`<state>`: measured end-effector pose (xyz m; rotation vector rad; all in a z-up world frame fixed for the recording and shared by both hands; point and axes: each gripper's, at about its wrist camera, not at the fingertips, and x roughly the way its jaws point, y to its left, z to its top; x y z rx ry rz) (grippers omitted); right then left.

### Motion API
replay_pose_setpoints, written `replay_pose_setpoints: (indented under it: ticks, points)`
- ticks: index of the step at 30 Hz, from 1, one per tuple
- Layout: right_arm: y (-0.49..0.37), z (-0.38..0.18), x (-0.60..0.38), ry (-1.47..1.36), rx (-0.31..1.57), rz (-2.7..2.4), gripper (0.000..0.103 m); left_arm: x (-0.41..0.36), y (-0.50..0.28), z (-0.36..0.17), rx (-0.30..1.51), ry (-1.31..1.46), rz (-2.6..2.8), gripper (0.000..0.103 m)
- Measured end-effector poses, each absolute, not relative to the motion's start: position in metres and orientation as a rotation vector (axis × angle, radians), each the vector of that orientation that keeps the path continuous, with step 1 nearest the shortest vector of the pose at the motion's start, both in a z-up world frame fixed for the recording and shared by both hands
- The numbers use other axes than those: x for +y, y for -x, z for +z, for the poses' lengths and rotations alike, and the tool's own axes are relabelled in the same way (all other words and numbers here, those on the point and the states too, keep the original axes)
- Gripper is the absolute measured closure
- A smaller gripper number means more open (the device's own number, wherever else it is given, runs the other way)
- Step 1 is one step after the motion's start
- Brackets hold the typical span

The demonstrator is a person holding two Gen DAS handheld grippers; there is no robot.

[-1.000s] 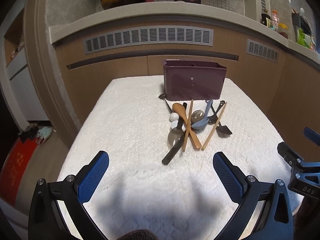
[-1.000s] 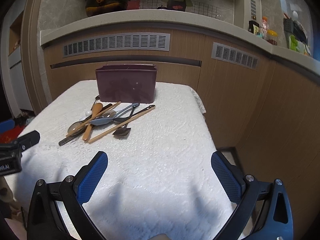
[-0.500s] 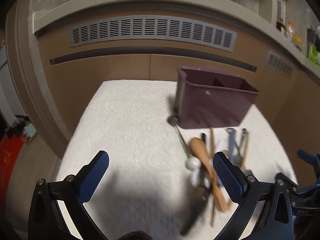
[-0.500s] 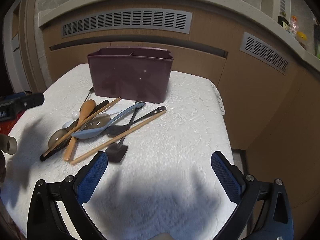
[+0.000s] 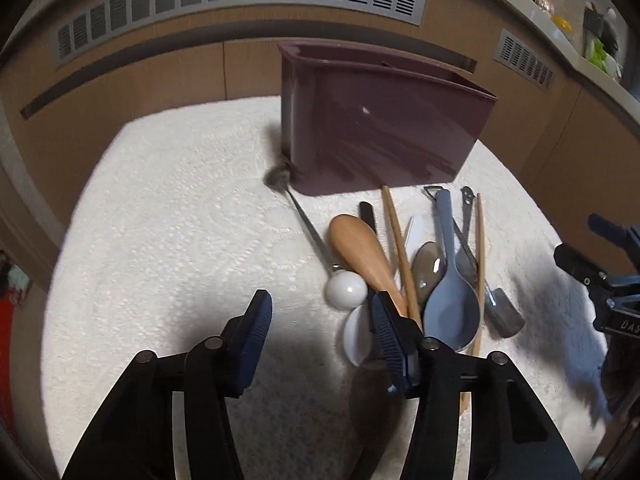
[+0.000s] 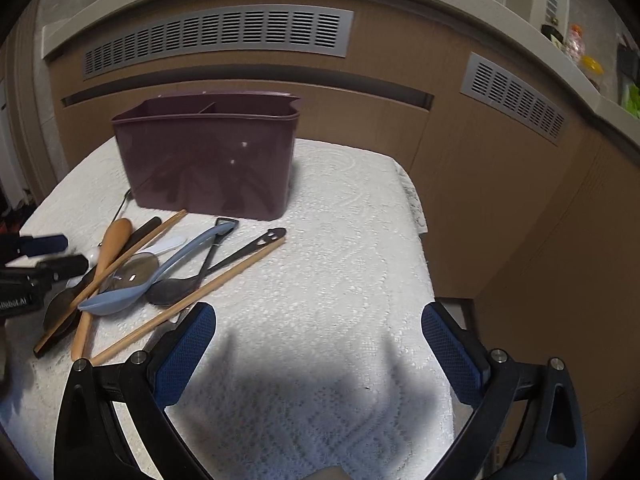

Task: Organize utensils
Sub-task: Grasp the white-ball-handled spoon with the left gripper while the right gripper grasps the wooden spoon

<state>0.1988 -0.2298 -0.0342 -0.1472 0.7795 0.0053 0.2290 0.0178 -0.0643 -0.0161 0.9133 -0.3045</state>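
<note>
A dark purple divided utensil holder [image 5: 380, 128] [image 6: 208, 160] stands at the back of the white-clothed table [image 5: 180, 240]. In front of it lies a pile of utensils: a wooden spoon [image 5: 364, 252] [image 6: 108, 248], a blue-grey spoon [image 5: 452, 296] [image 6: 160, 276], chopsticks [image 5: 400, 248] [image 6: 192, 300], a white spoon [image 5: 346, 290], a thin metal spoon [image 5: 304, 220] and dark spoons. My left gripper [image 5: 320, 320] is partly open and empty, low over the pile's left edge, its right finger over the wooden spoon. My right gripper [image 6: 316, 348] is wide open and empty, right of the pile.
Brown cabinet fronts with grey vent grilles [image 6: 216, 36] curve behind the table. The table's right edge [image 6: 420, 216] drops off near the cabinets. The right gripper shows at the right edge of the left wrist view [image 5: 608, 280].
My left gripper has moved forward and down to the utensil pile and its fingers have narrowed. My right gripper has moved closer to the table and holder, still wide open.
</note>
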Motion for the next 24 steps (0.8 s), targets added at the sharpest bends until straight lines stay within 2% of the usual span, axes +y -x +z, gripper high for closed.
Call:
replay_pose_setpoints:
  ticks: [3,5,7,10,16,18,20,24]
  points:
    - [-0.198,-0.039,-0.229,0.130,0.785,0.011,0.001,0.011,-0.231,-0.065,0.921,0.009,-0.312,0.055]
    - [-0.199,-0.040,-0.227,0.117,0.795,0.025,0.003,0.006,-0.234,-0.066,0.930,0.013,-0.328,0.066]
    - [-0.201,-0.038,-0.224,0.108,0.796,0.041,0.007,0.001,-0.239,-0.066,0.929,-0.003,-0.330,0.070]
    - [-0.205,-0.028,-0.216,0.111,0.777,0.062,0.009,0.004,-0.237,-0.061,0.896,-0.024,-0.309,0.082]
    - [-0.222,-0.011,-0.184,0.066,0.786,0.169,0.009,0.038,-0.192,-0.032,0.817,0.034,-0.313,0.082]
    - [-0.232,-0.014,-0.167,0.045,0.813,0.215,0.016,0.047,-0.176,-0.024,0.789,0.044,-0.309,0.082]
    - [-0.245,-0.021,-0.144,0.043,0.849,0.262,0.034,0.056,-0.161,-0.015,0.752,0.033,-0.289,0.083]
    - [-0.269,-0.040,-0.104,0.063,0.912,0.312,0.036,0.071,-0.148,-0.005,0.724,0.048,-0.275,0.084]
